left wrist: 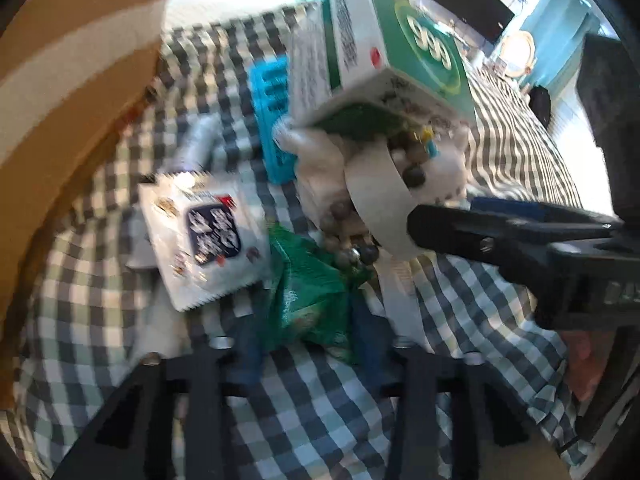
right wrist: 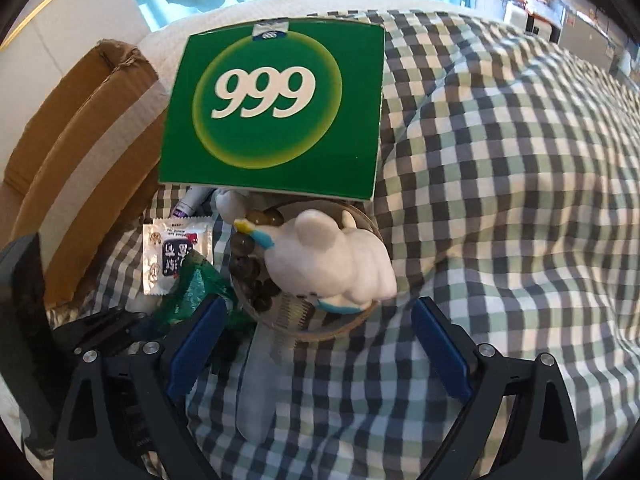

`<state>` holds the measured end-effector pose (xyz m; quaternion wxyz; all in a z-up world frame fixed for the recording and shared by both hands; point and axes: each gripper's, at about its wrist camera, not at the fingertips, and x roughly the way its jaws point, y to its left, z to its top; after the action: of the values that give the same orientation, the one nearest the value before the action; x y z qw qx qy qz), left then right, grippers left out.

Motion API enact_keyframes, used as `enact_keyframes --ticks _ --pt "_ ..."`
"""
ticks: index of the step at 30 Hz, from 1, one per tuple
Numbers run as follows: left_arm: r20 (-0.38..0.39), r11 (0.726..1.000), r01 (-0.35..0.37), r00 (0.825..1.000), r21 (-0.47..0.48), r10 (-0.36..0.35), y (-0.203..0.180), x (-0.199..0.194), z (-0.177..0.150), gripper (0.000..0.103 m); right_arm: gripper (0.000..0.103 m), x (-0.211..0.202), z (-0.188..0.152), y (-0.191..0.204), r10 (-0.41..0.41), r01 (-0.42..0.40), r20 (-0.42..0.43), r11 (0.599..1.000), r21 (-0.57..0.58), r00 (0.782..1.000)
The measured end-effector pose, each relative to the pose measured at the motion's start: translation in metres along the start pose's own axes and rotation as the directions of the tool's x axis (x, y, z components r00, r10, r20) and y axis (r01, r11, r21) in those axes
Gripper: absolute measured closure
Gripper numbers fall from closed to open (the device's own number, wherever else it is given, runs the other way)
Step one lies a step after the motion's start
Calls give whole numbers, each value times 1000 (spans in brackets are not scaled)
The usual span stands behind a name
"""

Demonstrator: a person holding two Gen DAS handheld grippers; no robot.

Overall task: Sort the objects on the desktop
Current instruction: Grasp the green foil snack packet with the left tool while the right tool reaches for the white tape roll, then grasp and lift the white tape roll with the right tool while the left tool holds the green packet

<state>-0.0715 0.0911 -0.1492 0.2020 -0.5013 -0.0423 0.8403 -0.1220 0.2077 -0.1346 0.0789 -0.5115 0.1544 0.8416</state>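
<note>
- I see the green box propped at the far edge of the clutter on the checked cloth; its face carries a large white "999" inside a yellow-rimmed green disc, and its white side panel has fine print too small to read.
- Just in front of it, a white plush toy lies over dark beads inside a clear round dish.
- A white sachet with a dark blue label lies to the left; its lettering is blurred.
- My left gripper is clenched on a crumpled green wrapper, blue pads at either side.
- My right gripper is released, jaws spread wide just short of the dish.
- A brown cardboard box stands at the left.
</note>
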Motion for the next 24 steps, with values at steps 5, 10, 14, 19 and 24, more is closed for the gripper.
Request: enact_keyframes --ticks 5,10,14,19,24 --pt "14 1000 -7 1000 -12 7 1 -2 1 68 9 17 6 -1 16 -16 -20 999 32 1000" --pt "32 1000 -26 999 -11 26 1 -8 -2 68 8 28 9 4 20 -19 -30 999 30 999" --pt "36 999 -30 999 -20 30 2 -10 -4 68 15 24 7 7 36 -36 -13 999 28 999" --pt "38 999 -37 999 -10 37 1 -11 -5 68 17 16 2 12 36 -37 19 999 30 999" --pt "54 999 -34 998 -19 35 4 -16 -7 68 18 -5 -4 27 5 -4 70 1000 -16 998"
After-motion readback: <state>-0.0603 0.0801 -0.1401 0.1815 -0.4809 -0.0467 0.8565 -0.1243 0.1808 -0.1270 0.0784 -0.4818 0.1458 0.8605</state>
